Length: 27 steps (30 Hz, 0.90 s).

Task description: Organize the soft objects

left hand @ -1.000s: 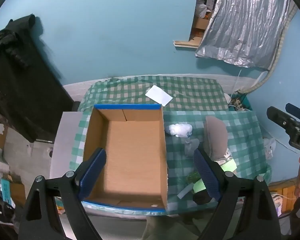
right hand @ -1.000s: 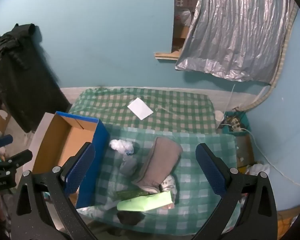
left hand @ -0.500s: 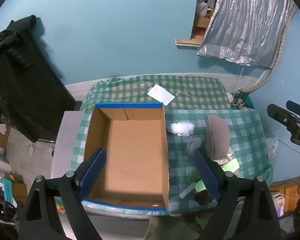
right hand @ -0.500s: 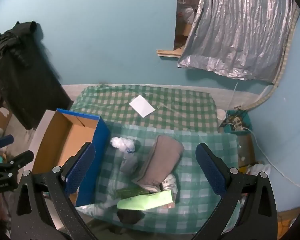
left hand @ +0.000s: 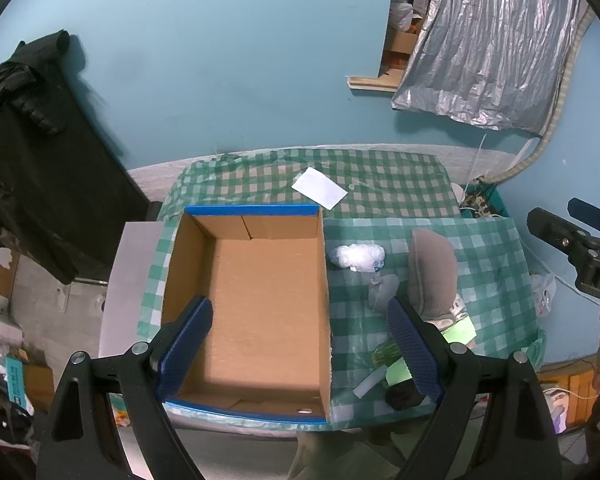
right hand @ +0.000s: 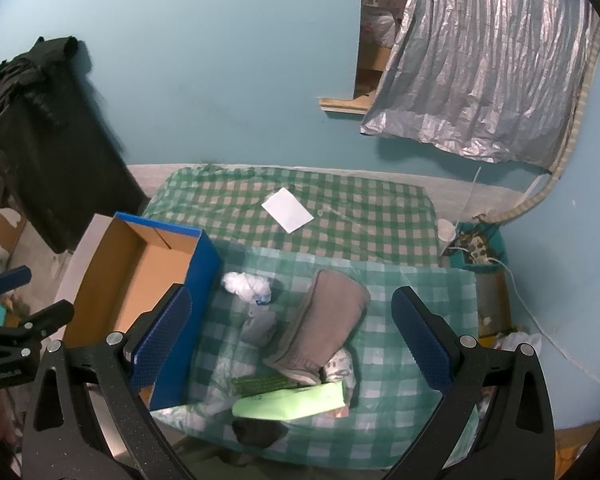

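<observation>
An open cardboard box [left hand: 260,300] with blue outer walls [right hand: 196,280] stands empty on the left of the checked table. Right of it lie a white crumpled bundle [left hand: 356,257] [right hand: 246,285], a small grey sock [left hand: 382,290] [right hand: 260,326], a large folded brown-grey cloth [left hand: 432,272] [right hand: 324,320], a lime-green pack [right hand: 290,400] and a black item [right hand: 258,432] at the front edge. My left gripper [left hand: 298,350] is open high above the box. My right gripper [right hand: 292,344] is open high above the soft things. Both are empty.
A white card [left hand: 319,189] [right hand: 287,210] lies on the far checked cloth [right hand: 360,216]. A dark garment [left hand: 28,152] hangs at the left. A silver sheet [right hand: 484,80] hangs on the blue wall. Clutter and cables [right hand: 476,244] sit beside the table's right end.
Both grippers have drifted slightly; the scene shifts a little in each view. Nothing on the table has moved and nothing was taken hold of.
</observation>
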{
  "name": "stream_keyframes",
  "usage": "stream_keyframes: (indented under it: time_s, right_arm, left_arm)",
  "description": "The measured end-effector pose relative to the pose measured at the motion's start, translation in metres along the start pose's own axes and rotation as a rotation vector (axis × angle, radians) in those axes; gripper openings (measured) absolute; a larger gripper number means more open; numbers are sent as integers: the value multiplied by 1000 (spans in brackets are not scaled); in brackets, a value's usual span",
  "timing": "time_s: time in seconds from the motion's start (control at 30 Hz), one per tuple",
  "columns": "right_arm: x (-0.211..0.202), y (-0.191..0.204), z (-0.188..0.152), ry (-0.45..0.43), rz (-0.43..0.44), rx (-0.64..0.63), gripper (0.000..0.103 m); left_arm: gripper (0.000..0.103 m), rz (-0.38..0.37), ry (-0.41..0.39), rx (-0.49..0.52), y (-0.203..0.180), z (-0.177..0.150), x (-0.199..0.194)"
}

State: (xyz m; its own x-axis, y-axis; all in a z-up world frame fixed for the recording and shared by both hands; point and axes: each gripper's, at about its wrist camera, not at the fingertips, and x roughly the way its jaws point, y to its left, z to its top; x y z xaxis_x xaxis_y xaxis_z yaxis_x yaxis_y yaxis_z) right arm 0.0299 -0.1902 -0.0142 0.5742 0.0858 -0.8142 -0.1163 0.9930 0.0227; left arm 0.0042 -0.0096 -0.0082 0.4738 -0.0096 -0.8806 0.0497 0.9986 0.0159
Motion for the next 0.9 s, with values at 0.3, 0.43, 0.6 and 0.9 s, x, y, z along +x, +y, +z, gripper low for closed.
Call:
stream_keyframes:
  time_s: [0.3,0.43,0.6,0.9]
  right_arm:
    - [2,-1,0,3,3,-2,101]
    - [2,0,-1,4,4,-2,101]
    - [3,-1,-1,5,7,2,101]
    - [5,-1,0,9,8,4,101]
  left_arm:
    - [90,-3,1,-1,-1,-1,1]
    - [90,-1,1,1,-3,-2,1]
    - [90,-2,2,7,-7,-2,3]
    - [90,-1,7,8,-11,-3,7]
